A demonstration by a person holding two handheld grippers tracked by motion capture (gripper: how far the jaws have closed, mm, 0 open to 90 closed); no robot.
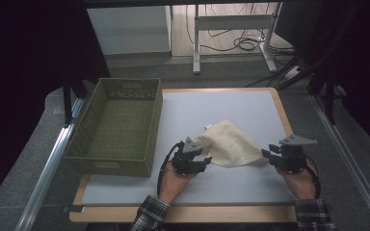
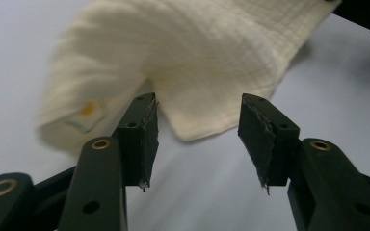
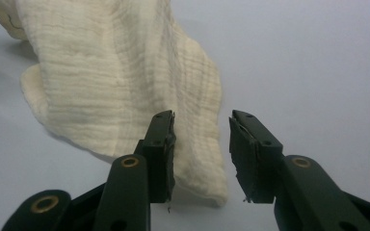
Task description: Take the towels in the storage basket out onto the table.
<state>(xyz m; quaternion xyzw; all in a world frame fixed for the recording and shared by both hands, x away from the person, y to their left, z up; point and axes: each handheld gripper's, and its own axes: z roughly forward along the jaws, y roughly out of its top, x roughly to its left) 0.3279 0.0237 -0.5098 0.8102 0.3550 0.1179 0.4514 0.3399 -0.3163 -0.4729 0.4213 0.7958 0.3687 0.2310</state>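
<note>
Cloth lies crumpled on the bench, right of the green basket, which holds nothing; likely nothing is done yet; the left claw and right claw flank it, both gaping wide and gripping nothing.

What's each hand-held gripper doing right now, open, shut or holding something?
Left hand-held gripper: open, holding nothing, a corner of the cloth just ahead.
Right hand-held gripper: open, holding nothing, at the cloth's edge.
</note>
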